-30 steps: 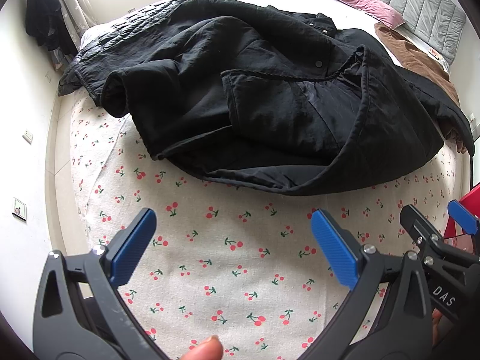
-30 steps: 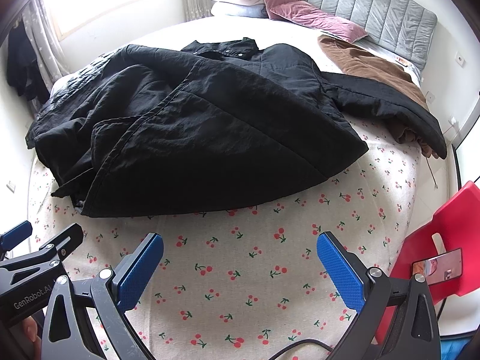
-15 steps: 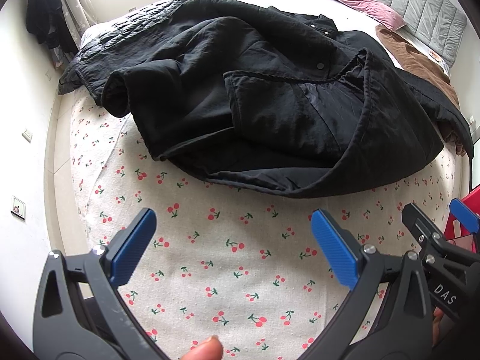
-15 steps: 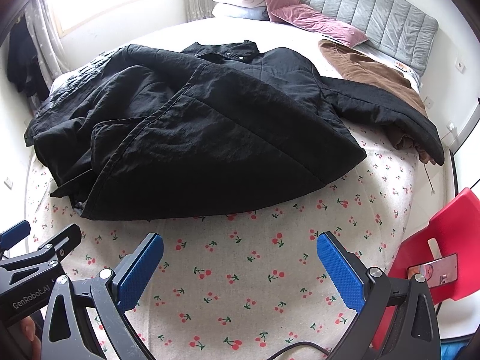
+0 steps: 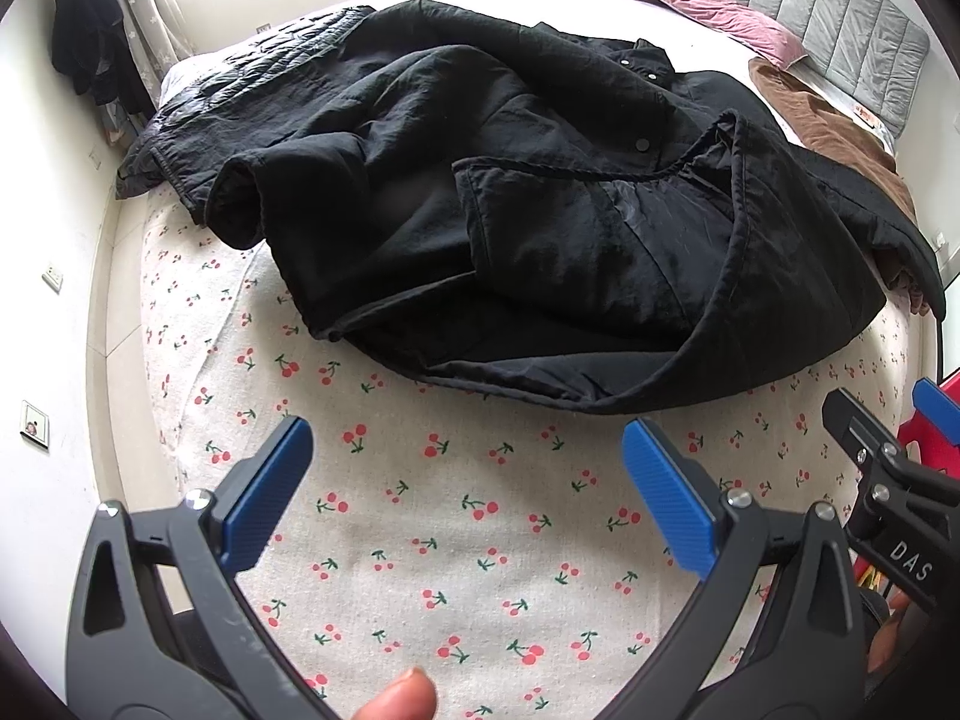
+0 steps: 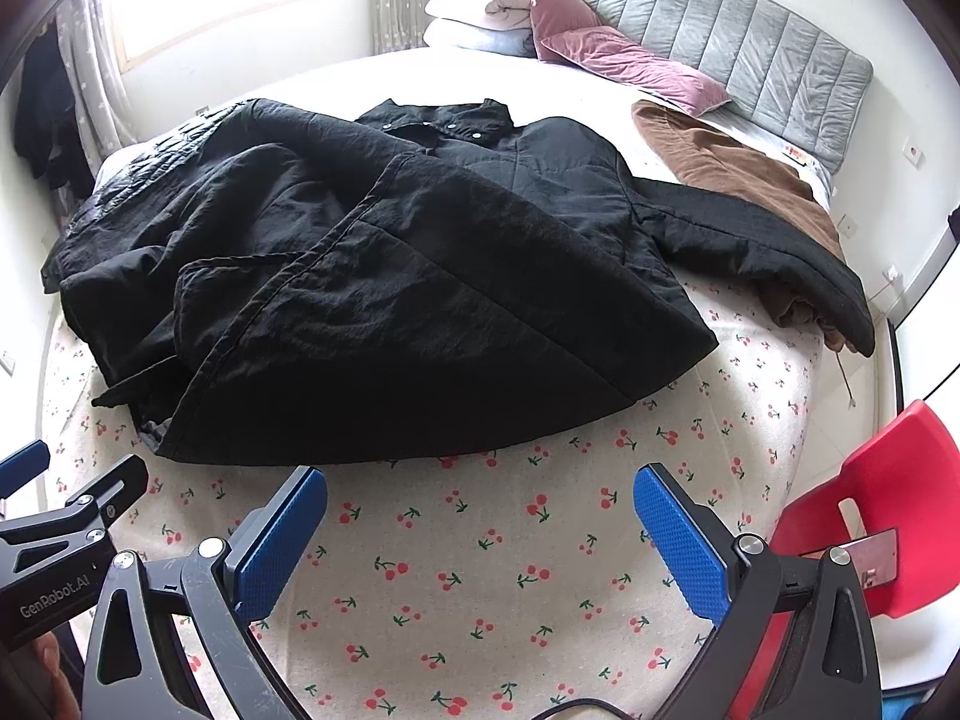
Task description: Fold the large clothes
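both grippers eased nearer crumpled black quilted coat, left gripper and right gripper spread empty

A bright bedroom, daylight pouring in from the window

The bed wears a cream sheet dotted with cherries, backed by a grey padded headboard with white and pink pillows piled against it. Pale curtains hang by the window, the walls are white with sockets, and a red chair stands just beside the bed.
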A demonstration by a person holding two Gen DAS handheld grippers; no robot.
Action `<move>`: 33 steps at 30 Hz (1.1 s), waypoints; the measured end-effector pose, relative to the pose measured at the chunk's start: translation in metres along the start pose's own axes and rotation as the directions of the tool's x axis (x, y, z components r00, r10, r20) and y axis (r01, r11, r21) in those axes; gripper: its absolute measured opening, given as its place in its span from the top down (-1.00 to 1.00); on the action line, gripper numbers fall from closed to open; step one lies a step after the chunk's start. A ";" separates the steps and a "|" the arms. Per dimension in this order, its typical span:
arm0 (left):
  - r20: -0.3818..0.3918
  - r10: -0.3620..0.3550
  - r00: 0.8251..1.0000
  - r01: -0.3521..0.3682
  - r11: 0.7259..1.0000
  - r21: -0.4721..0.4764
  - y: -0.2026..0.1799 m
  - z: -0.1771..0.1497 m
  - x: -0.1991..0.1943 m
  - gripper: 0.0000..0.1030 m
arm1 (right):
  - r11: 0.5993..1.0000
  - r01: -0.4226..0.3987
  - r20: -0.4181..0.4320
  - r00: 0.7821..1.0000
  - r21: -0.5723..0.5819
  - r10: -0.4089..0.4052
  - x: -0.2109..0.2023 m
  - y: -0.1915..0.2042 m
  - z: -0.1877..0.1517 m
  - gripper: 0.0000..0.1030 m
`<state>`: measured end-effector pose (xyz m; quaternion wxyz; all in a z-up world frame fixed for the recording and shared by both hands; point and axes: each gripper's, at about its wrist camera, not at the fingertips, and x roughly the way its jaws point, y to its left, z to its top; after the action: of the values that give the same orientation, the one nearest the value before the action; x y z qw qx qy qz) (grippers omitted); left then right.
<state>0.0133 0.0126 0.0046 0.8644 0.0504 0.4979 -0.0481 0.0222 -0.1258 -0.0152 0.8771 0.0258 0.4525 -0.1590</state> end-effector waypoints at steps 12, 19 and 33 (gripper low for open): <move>0.003 -0.148 0.989 0.148 0.987 0.057 0.023 0.023 -0.002 -1.00 | 0.990 -0.142 -0.039 0.989 -0.013 0.141 0.003 -0.009 0.028 -1.00; 0.052 -0.164 0.985 0.164 0.986 0.016 0.095 0.068 -0.005 -1.00 | 0.948 -0.307 -0.077 0.951 -0.087 0.301 0.016 -0.022 0.077 -1.00; -0.100 -0.428 0.898 0.422 0.904 -0.071 0.142 0.085 0.076 -0.95 | 0.823 -0.566 -0.235 0.794 0.051 0.561 0.127 -0.043 0.154 -0.82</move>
<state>0.1427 0.1392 -0.0136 0.8045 -0.0774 0.5460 -0.2207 0.1988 -0.2285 -0.0215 0.8235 0.1686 0.5285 0.1185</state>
